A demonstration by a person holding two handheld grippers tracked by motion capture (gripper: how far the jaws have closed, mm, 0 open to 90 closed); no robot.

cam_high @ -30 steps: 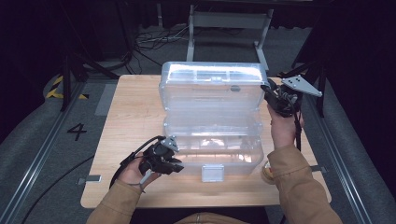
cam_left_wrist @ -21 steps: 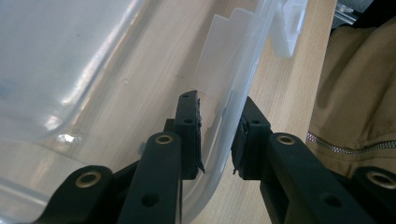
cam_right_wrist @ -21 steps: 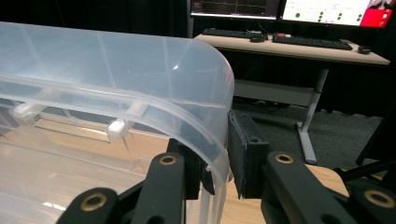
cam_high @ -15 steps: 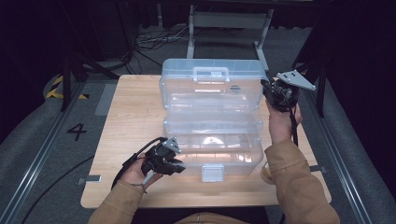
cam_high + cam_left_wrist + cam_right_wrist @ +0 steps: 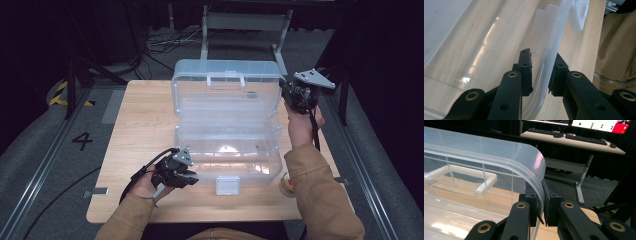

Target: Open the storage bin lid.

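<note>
A clear plastic box (image 5: 227,155) sits on the wooden table (image 5: 140,115) with its hinged lid (image 5: 225,95) standing up at the back. The lid carries a white handle (image 5: 226,77); a latch (image 5: 227,185) hangs at the box's front. My right gripper (image 5: 286,95) pinches the lid's right edge (image 5: 534,167); its jaws have just been closing on it, and both pads (image 5: 547,195) now press the plastic. My left gripper (image 5: 187,175) holds the box's front-left wall (image 5: 544,65) between its jaws, one pad inside and one outside.
A small round object (image 5: 287,184) lies on the table by the right elbow. Behind the table stands a metal frame (image 5: 245,22) with cables on the floor. A desk with keyboards (image 5: 574,138) is farther off. The table's left side (image 5: 130,140) is bare wood.
The lid has swung back from a forward tilt to nearly upright, and the right gripper rose a little with it. The left gripper and the box base stayed put.
</note>
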